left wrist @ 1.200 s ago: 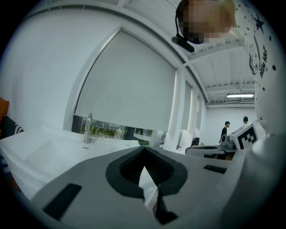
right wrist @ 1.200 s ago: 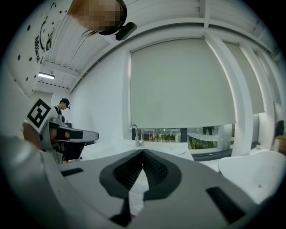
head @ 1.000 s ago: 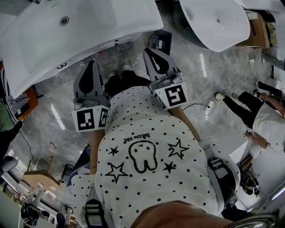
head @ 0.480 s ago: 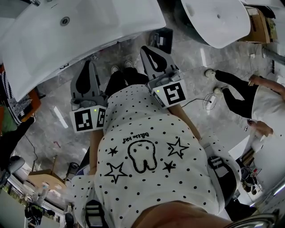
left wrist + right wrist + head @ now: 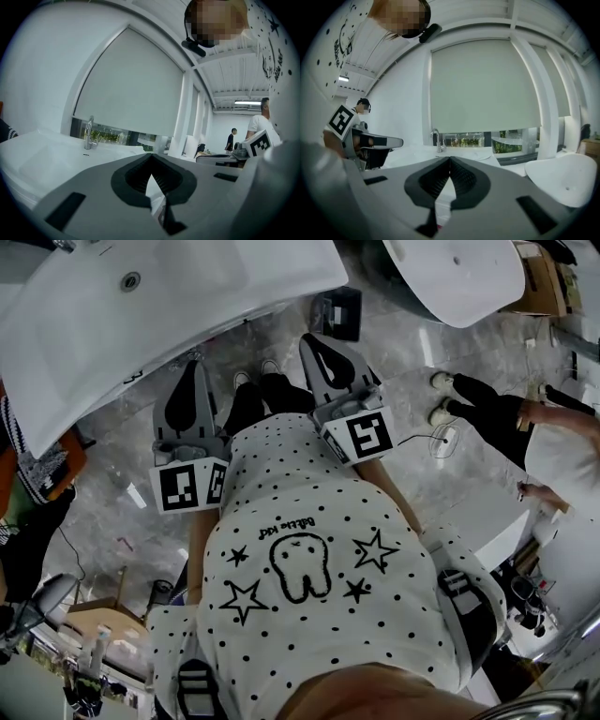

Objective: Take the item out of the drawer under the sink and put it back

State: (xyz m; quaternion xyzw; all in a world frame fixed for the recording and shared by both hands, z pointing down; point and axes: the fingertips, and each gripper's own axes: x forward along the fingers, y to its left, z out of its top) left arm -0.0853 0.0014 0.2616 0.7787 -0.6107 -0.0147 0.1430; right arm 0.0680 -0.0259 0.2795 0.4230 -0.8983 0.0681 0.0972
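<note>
The left tool [image 5: 195, 371] and right tool [image 5: 316, 345], both closed and empty, should be lowered beneath the sink [image 5: 141, 315] and opened at the unseen drawer.

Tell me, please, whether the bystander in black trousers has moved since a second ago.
Yes. The bystander in black trousers has stepped up the head view, closer to the round white basin.

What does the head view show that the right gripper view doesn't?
Only the head view: the marble floor and the drain. Only the right gripper view: the roller blind and the window strip below it. Both: the white sink, the left gripper and the second basin.
</note>
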